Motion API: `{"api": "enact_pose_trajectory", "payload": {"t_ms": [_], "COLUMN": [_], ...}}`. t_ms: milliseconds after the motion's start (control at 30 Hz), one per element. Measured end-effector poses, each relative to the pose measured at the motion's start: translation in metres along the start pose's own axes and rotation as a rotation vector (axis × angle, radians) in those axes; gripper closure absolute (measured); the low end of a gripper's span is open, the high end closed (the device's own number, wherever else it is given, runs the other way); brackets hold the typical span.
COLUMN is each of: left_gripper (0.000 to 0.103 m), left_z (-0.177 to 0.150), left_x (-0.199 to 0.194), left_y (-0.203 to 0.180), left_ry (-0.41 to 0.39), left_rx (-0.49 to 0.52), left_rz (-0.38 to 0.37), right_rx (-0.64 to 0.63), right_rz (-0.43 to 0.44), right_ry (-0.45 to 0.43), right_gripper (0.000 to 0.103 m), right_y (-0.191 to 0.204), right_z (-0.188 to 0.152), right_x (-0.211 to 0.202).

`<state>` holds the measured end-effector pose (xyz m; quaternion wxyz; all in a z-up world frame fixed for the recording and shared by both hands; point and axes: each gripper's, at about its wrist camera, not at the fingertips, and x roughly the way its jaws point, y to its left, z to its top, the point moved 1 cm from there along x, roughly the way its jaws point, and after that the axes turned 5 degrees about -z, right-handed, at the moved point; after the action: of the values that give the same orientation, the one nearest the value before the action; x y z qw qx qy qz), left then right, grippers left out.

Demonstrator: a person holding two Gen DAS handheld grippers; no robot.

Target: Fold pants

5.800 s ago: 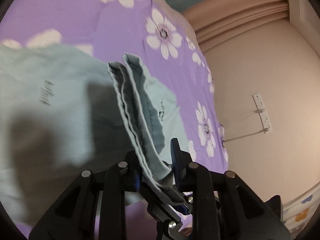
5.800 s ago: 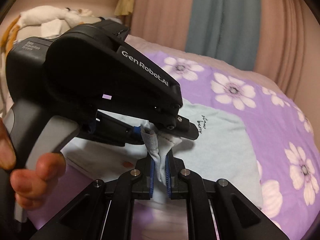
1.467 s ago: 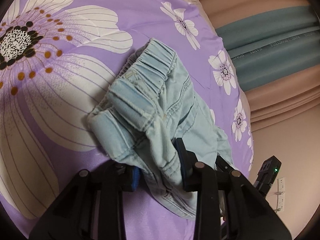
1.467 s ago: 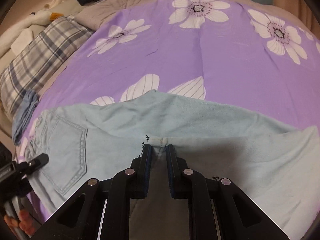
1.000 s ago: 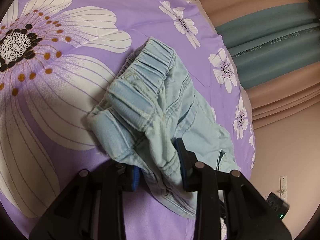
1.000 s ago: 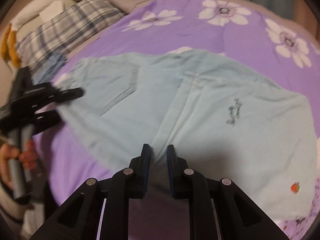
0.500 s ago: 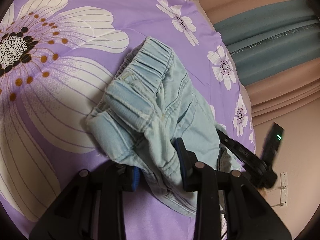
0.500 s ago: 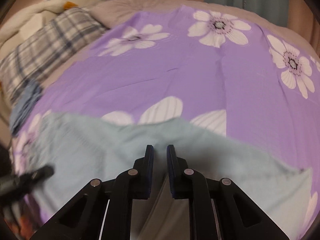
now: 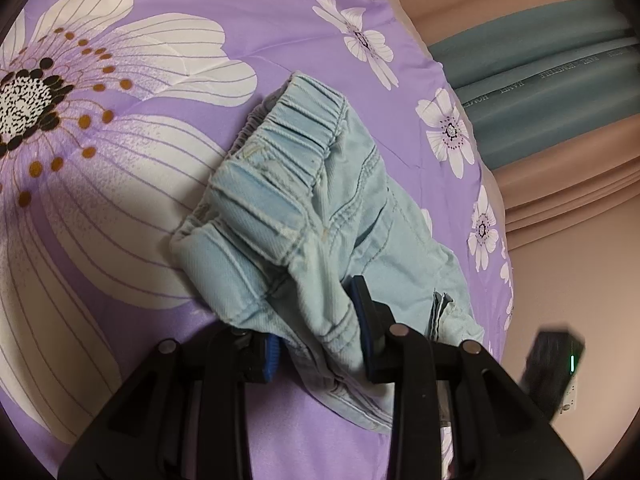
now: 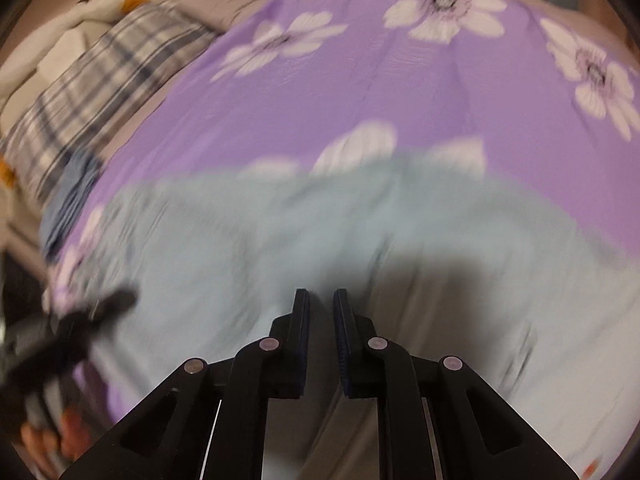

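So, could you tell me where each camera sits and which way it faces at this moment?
Left wrist: on the left gripper, angled down at the pants waistband it clamps; own fingers show.
Right wrist: on the right gripper, angled down over the spread pants; narrow empty jaws, holding hand at lower left.
Shared: pants, purple floral bedspread, and each other's gripper.

Pants [image 10: 320, 248] on bedspread [image 10: 360, 80]; apparently pillow [image 10: 100, 80] behind-left.

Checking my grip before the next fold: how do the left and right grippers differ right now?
The left gripper is clamped on the bunched waistband of the pants; the right gripper holds nothing, its jaws slightly apart. The left view is sharp; the right is blurred. Both point down over the purple bedspread.
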<state>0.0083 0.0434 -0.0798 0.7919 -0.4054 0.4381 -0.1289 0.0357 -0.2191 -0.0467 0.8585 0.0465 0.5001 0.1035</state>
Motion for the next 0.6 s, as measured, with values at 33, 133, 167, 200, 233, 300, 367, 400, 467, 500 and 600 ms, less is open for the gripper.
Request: {"api": "enact_pose_trajectory", "payload": {"t_ms": [33, 133, 167, 200, 233, 300, 367, 400, 467, 500, 600], "left_gripper": [0.071, 0.073, 0.074, 0.075, 0.077, 0.077, 0.077, 0.077, 0.077, 0.077, 0.077], "left_z": [0.001, 0.002, 0.002, 0.002, 0.002, 0.004, 0.006, 0.007, 0.007, 0.007, 0.002], "left_x": [0.000, 0.000, 0.000, -0.001, -0.003, -0.009, -0.014, -0.017, -0.021, -0.023, -0.024], "left_y": [0.000, -0.004, -0.006, -0.008, -0.011, -0.020, -0.034, -0.042, -0.061, -0.069, -0.100], "left_ry": [0.004, 0.010, 0.009, 0.006, 0.000, -0.021, -0.044, -0.055, -0.078, -0.085, -0.093], "left_rx": [0.000, 0.007, 0.015, 0.025, 0.039, 0.069, 0.107, 0.130, 0.184, 0.206, 0.294], "left_rz": [0.003, 0.013, 0.017, 0.021, 0.022, 0.016, 0.003, -0.002, -0.008, -0.014, -0.032], "right_rx": [-0.017, -0.036, -0.048, -0.073, -0.083, -0.032, 0.021, 0.041, 0.086, 0.103, 0.103], "right_rz": [0.001, 0.027, 0.029, 0.024, 0.024, 0.091, 0.106, 0.074, 0.059, 0.072, 0.066], "right_ry": [0.005, 0.032, 0.031, 0.024, 0.014, -0.005, -0.068, -0.115, -0.142, -0.123, -0.060], "right_gripper": [0.088, 0.088, 0.088, 0.088, 0.088, 0.088, 0.088, 0.088, 0.088, 0.088, 0.088], "right_y": [0.006, 0.018, 0.020, 0.023, 0.022, 0.009, -0.007, -0.016, -0.030, -0.034, -0.033], "right_z": [-0.011, -0.041, -0.048, -0.055, -0.058, -0.056, -0.052, -0.048, -0.044, -0.043, -0.054], "right_x": [-0.006, -0.021, -0.025, -0.032, -0.038, -0.051, -0.063, -0.068, -0.064, -0.056, -0.031]}}
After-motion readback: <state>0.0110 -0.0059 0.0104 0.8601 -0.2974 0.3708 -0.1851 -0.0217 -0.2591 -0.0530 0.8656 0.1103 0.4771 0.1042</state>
